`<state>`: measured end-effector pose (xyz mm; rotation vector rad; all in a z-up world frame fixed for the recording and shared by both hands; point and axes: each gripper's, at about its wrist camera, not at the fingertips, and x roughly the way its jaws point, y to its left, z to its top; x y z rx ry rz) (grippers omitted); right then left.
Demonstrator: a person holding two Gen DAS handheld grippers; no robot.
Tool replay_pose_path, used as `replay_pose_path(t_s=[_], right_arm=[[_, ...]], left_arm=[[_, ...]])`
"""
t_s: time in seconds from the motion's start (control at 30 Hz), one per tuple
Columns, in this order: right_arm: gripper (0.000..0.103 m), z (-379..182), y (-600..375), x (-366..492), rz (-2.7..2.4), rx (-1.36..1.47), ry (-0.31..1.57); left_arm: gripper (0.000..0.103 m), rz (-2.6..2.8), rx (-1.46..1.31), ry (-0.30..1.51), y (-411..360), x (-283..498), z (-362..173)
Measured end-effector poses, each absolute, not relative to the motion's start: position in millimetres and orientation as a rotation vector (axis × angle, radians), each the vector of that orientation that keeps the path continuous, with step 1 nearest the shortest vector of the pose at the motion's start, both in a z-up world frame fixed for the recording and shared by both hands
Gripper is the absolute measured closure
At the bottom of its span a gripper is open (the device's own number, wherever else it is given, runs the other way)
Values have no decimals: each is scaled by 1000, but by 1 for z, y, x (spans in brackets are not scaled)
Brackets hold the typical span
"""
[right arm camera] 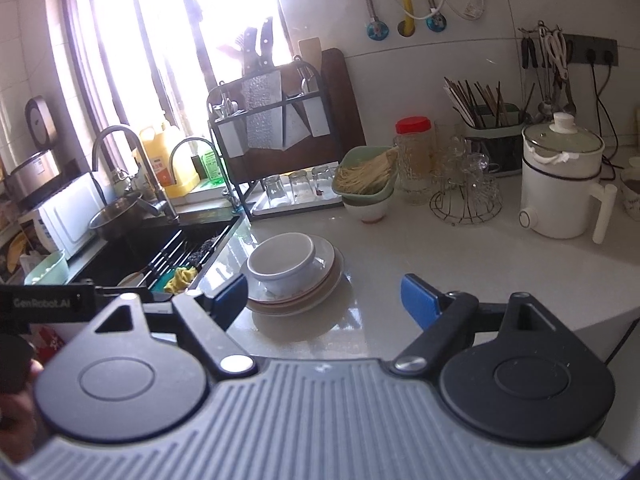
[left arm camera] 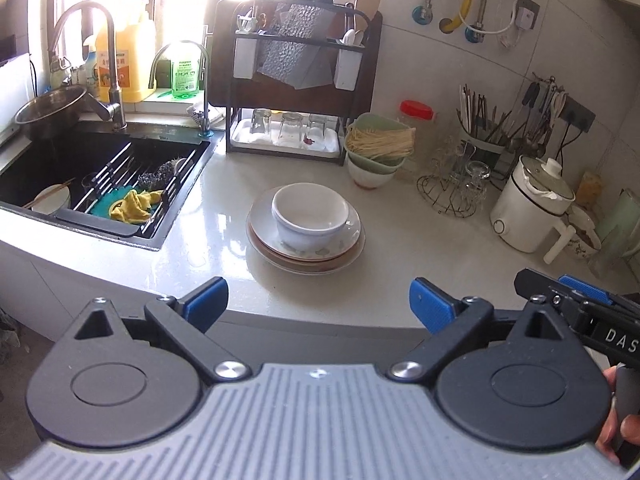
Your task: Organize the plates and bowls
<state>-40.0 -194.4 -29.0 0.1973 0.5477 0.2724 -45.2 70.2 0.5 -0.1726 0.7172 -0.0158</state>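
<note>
A white bowl (left arm camera: pixel 310 216) sits upright on a stack of plates (left arm camera: pixel 344 250) in the middle of the white counter. The same bowl (right arm camera: pixel 282 262) and plates (right arm camera: pixel 320 284) show in the right wrist view. My left gripper (left arm camera: pixel 318 306) is open and empty, held back over the counter's front edge, in front of the stack. My right gripper (right arm camera: pixel 324 300) is open and empty, just in front and to the right of the stack. The right gripper also shows at the right edge of the left wrist view (left arm camera: pixel 576 300). Another bowl (left arm camera: pixel 50 200) with chopsticks lies in the sink.
A black sink (left arm camera: pixel 80 160) with a rack, sponge and yellow cloth (left arm camera: pixel 132 206) is at the left. A dish rack (left arm camera: pixel 296 76) with glasses stands behind. Green bowls with noodles (left arm camera: pixel 376 148), a wire glass stand (left arm camera: pixel 456 184) and a white pot (left arm camera: pixel 532 204) stand at the right.
</note>
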Motion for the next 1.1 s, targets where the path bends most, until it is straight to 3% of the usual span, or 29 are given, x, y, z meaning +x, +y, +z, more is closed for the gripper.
replay_pose_path(t_s=[1.1], right_arm=[[18,-40,-191,-52,245,181,572]], left_arm=[[4,-19,-120,766,62,-51,-15]])
